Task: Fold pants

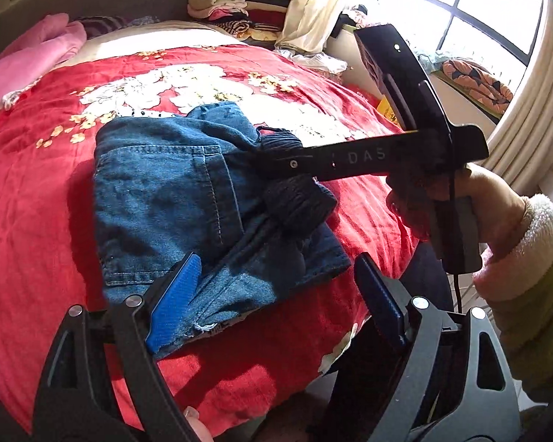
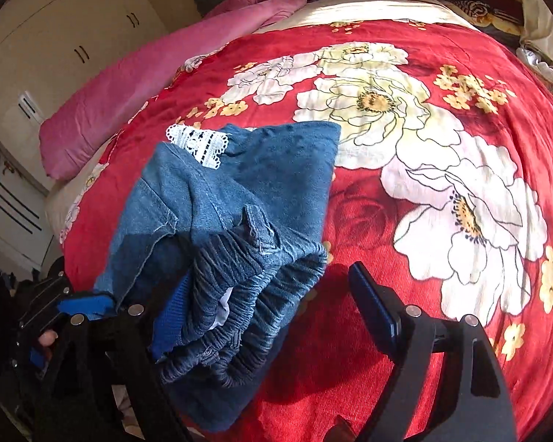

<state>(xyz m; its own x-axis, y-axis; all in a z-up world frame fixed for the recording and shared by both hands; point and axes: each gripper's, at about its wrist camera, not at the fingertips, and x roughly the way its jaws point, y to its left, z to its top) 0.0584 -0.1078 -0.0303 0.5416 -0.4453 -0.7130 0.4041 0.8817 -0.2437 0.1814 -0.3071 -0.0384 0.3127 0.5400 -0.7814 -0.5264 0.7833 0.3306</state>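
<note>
Blue denim pants [image 1: 166, 191] lie folded into a compact bundle on the red floral bedspread [image 1: 37, 221]. My left gripper [image 1: 276, 261] is open at the bundle's near edge. Its left blue pad [image 1: 173, 294] rests against the frayed hem, and its right pad stands clear of the cloth. In the right wrist view the pants [image 2: 269, 169] show a white lace patch [image 2: 199, 143] and a gathered elastic waistband [image 2: 247, 294]. My right gripper [image 2: 267, 276] is open around that waistband, which leans on the left finger, while the right finger is free. From the left wrist view the right gripper [image 1: 272, 162] reaches over the bundle.
A pink blanket [image 2: 147, 84] lies along the bed's far left side. Stacked folded clothes [image 1: 236, 7] and a pale curtain [image 1: 313, 11] sit at the head of the bed. A bright window [image 1: 461, 7] is on the right, and white wardrobes [image 2: 66, 37] stand at the left.
</note>
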